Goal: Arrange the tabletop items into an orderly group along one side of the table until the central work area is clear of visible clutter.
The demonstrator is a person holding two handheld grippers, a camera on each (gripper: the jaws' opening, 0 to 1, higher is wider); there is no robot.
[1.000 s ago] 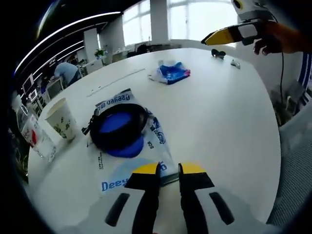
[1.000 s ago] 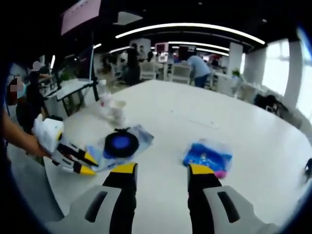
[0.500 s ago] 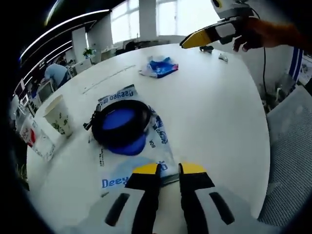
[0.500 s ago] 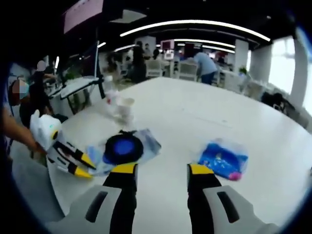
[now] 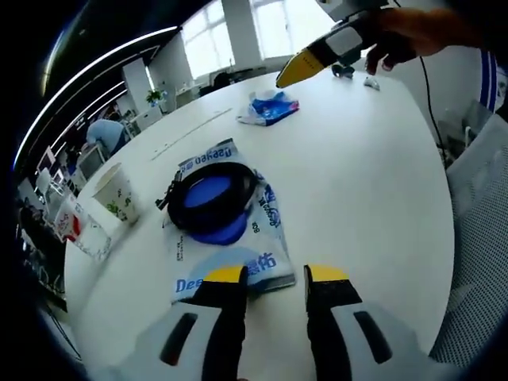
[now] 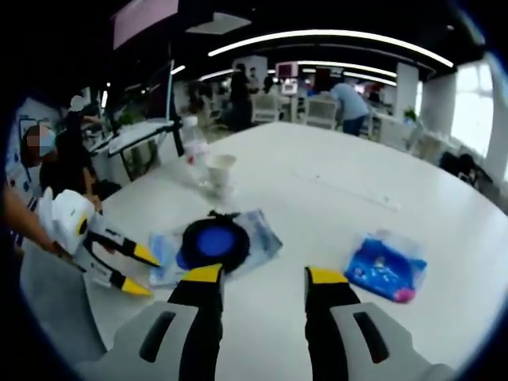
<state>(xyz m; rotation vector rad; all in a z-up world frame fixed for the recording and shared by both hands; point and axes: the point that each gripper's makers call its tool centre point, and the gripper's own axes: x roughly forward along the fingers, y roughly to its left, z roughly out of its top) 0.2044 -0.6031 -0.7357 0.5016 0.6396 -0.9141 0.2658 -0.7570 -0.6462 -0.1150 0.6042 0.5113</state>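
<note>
table [image 5: 373, 190] white, mid-area cluttered | printed plastic bag [image 5: 238, 266] flat under black ring case [image 5: 208, 200], thin/slippery/limp, pinch near edge, drag not lift | blue pouch [image 6: 386, 264] soft, light, well apart | paper cup [image 5: 117, 193] light, crushable | left gripper [image 5: 276, 275] open, jaws straddling bag edge | right gripper [image 6: 265, 275] open, empty

- Left gripper [image 5: 275, 274] had black fingers [image 5: 225, 278] with yellow tips on a pale grey body with dark oval slots
- Right gripper [image 6: 264, 275] matched: black fingers [image 6: 327, 279], yellow tips, grey body
</note>
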